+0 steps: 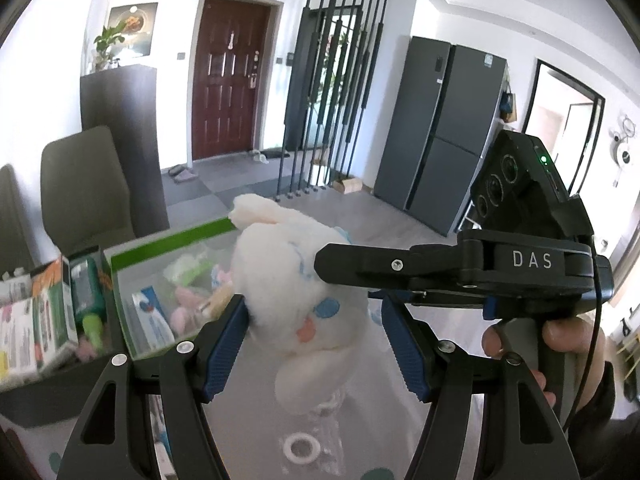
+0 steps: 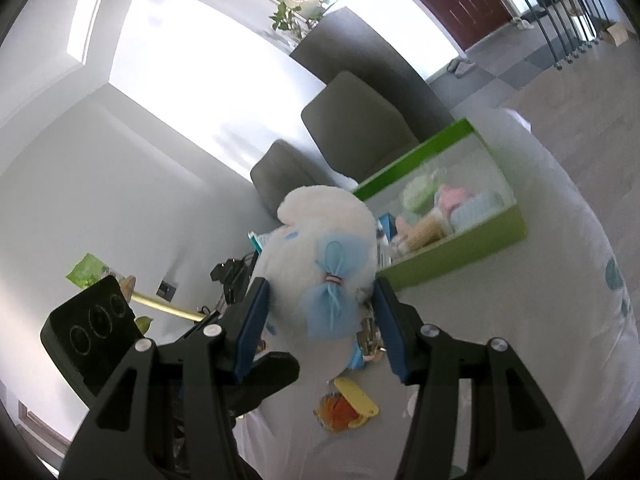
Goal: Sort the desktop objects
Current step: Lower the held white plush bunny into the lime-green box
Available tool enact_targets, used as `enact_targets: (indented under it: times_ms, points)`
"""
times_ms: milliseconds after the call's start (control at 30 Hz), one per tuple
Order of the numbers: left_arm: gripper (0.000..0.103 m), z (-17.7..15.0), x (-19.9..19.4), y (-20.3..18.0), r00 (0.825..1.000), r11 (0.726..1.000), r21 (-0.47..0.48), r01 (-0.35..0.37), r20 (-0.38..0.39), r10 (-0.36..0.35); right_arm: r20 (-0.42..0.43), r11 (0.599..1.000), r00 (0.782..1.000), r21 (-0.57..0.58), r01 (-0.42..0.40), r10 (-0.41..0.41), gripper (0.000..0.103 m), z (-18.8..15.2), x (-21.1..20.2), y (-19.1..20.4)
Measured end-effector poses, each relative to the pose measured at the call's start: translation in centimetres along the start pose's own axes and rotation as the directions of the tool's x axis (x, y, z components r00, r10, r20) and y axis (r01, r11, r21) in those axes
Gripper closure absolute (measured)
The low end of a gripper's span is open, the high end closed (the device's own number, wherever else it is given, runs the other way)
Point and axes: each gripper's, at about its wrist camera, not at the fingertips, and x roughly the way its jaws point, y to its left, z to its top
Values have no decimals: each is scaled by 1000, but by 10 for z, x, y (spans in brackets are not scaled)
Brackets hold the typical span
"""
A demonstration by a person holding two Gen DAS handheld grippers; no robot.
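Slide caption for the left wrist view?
Both grippers hold a white plush toy beside the green box.

The plush toy point(image 1: 296, 280) is white, with a pale blue patch and a salmon-pink patch on its face; from the right wrist its back carries a sheer light-blue bow point(image 2: 334, 288) tied with a striped band. The storage box point(image 2: 460, 236) is bright green with clear walls, holding pink, pale blue, mint and tan items. Both grippers are black with blue pads point(image 1: 226, 344); the right gripper point(image 1: 320, 258) bears white "DAS" lettering. The tablecloth point(image 2: 560, 280) is pale grey-white with teal spots. A yellow clip point(image 2: 356, 394) lies beside an orange piece point(image 2: 336, 410)
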Motion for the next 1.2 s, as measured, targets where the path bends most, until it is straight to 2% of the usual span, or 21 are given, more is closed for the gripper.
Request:
enact_targets:
  times_ms: [133, 333, 833, 1200]
  points:
    - [35, 14, 6, 3, 1000, 1000, 4, 19, 14, -19, 18, 1000, 1000, -10, 4, -4, 50, 19, 0, 1]
    - [35, 31, 20, 8, 1000, 1000, 15, 2, 20, -2, 36, 1000, 999, -13, 13, -13, 50, 38, 8, -1]
    - [35, 52, 62, 39, 1000, 999, -35, -3, 16, 3, 30, 1000, 999, 15, 22, -23, 50, 72, 40, -23]
    - [35, 71, 98, 62, 1000, 997, -77, -1, 17, 2, 29, 999, 999, 27, 41, -42, 50, 108, 67, -45]
